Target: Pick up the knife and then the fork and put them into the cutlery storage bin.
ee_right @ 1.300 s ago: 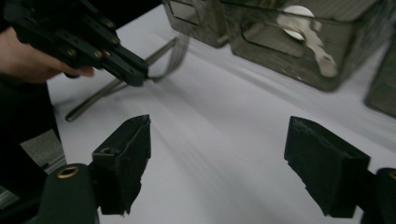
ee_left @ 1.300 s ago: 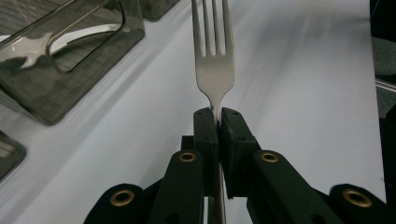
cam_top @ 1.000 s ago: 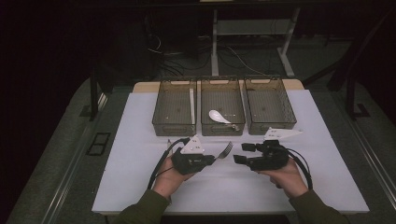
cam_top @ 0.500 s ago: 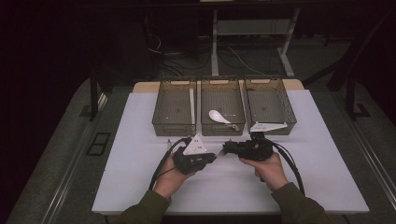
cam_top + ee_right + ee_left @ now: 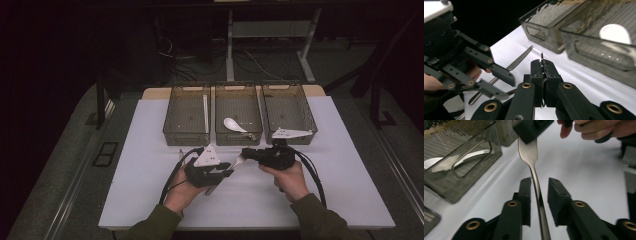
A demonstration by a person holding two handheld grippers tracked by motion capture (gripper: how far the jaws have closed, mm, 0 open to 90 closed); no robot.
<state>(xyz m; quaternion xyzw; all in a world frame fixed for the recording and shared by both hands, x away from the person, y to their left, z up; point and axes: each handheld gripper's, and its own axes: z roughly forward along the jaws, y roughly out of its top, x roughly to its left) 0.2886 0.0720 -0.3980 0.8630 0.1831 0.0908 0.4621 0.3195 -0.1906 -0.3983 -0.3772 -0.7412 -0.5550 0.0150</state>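
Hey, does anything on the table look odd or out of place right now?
Nothing is spilled or broken. The one odd sight: a fork hangs between both grippers, the right gripper shut on its tines, the left gripper with its jaws just opened around the handle. A white spoon lies in the middle bin.

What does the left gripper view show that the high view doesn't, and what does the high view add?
Left gripper view: up close, the fork handle runs between the left tool's jaws, which have just been opening and stand clear of it on at least one side. The right tool is clamped on the tines.
High view: three bins side by side, the left hand and both sleeves.
Both: the fork bridging the two tools, the white spoon in a bin, and the white mat.
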